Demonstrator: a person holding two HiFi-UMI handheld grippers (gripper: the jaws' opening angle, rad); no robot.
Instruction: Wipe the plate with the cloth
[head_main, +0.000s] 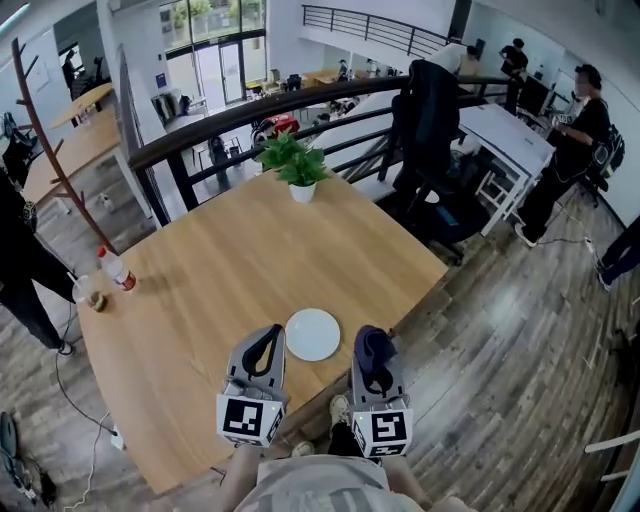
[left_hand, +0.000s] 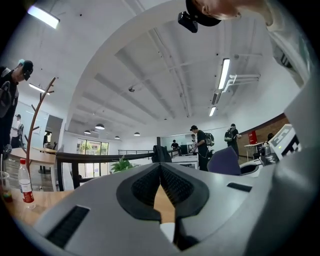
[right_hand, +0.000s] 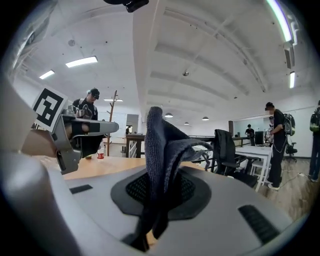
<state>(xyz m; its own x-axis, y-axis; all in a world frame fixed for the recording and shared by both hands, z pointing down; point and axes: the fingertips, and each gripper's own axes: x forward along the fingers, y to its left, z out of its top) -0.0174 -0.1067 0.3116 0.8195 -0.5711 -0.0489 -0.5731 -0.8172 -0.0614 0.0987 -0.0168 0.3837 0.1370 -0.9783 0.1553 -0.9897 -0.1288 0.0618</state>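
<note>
We see only a white sliver of the plate in the left gripper view; the closed left gripper covers the rest. The cloth disappears at its lower end between the right gripper jaws clamping it. The bottle label is too small to read.

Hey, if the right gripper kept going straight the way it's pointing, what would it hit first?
Nothing close. The right gripper, shut on the cloth, points past the plate on its left, over bare table. The way looks free there, though depth is unclear.
</note>
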